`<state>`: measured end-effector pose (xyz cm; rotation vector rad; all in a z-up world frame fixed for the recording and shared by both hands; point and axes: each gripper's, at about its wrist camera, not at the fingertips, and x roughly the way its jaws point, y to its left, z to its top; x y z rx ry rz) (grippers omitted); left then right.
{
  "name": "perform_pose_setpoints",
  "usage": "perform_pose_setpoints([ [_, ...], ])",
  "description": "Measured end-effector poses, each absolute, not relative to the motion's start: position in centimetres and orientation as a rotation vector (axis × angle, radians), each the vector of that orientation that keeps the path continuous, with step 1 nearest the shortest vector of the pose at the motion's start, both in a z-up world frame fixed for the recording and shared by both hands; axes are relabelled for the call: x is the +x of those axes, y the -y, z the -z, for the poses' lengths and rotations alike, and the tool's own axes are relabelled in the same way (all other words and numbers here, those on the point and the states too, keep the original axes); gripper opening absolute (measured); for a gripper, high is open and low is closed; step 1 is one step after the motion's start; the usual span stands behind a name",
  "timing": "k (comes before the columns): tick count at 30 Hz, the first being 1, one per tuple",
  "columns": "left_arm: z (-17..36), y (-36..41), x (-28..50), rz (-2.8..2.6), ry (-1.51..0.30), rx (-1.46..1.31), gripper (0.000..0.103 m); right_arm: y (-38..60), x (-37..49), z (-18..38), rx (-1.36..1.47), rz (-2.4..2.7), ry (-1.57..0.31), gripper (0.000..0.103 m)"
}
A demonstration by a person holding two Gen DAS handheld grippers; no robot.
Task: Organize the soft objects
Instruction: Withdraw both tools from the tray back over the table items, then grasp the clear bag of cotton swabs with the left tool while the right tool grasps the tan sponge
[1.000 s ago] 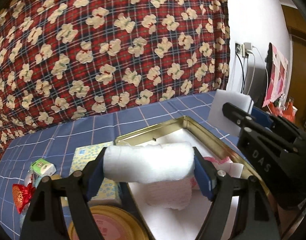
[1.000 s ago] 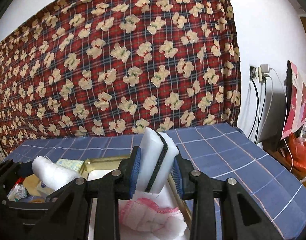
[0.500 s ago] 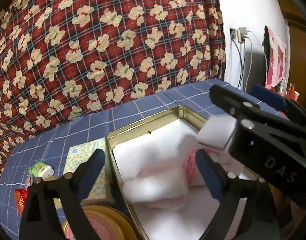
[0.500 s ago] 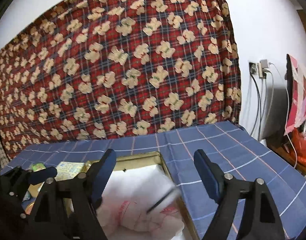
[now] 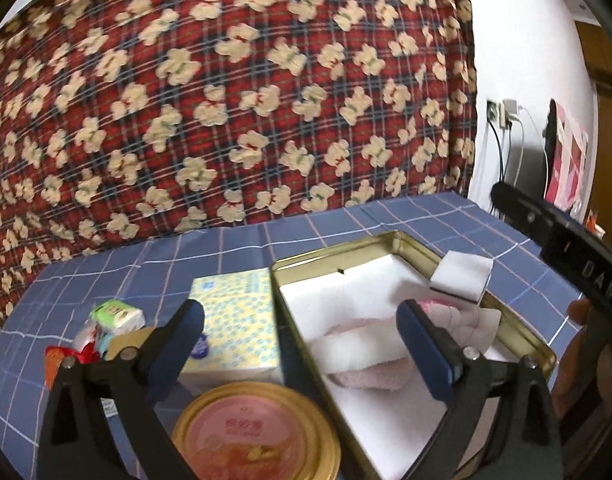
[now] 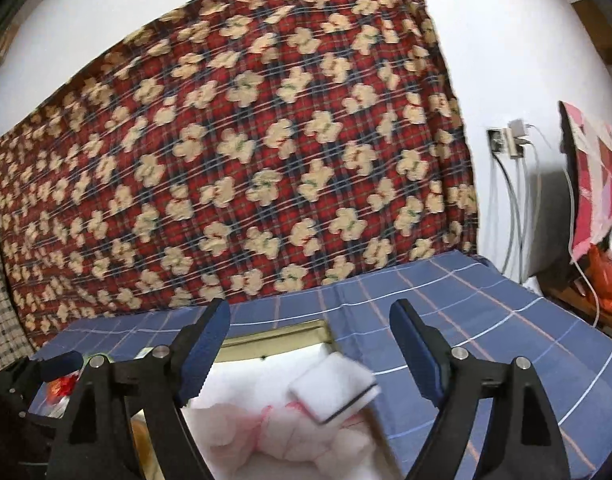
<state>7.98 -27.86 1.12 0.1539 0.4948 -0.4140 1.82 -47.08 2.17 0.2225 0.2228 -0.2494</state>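
Blue checked cloth [image 5: 334, 224] bears gold tin [image 5: 518, 334] holding white sponge [image 6: 333, 389]; left gripper [image 5: 300, 330] and right gripper [image 6: 310, 330] gape wide, empty

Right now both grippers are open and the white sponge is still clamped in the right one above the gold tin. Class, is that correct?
Not quite. The right gripper holds nothing; the white sponge lies loose at the edge of the gold tin, as the right wrist view shows. Both grippers are open.

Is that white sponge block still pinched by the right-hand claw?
Apart. In the right wrist view the right gripper is wide open, and the white sponge block lies below it on the gold tin, clear space on both sides.
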Motion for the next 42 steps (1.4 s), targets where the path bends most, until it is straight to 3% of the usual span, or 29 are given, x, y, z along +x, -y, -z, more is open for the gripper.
perform_pose_setpoints([
  [8, -0.2, 20.6, 7.2, 0.271, -0.464, 0.146, 0.101, 41.1, 1.7, -2.2, 0.157, 0.110, -0.214, 0.084],
  [17, 3.5, 10.4, 10.7, 0.099, -0.637, 0.107, 0.101, 32.9, 3.1, -1.6, 0.067, -0.074, -0.243, 0.084],
  [30, 6.9, 8.9, 12.9, 0.201, -0.796, 0.077, 0.089, 26.1, 6.0, 0.4, -0.027, -0.181, -0.333, 0.084],
  [37, 7.5, 8.4, 13.3, 0.236, -0.810, 0.057, 0.041, 25.1, 6.9, 1.3, -0.031, -0.195, -0.363, 0.084],
  [42, 7.4, 7.4, 12.8, 0.250, -0.779, 0.005, 0.031, 24.4, 7.6, 1.8, -0.045, -0.195, -0.395, 0.084],
])
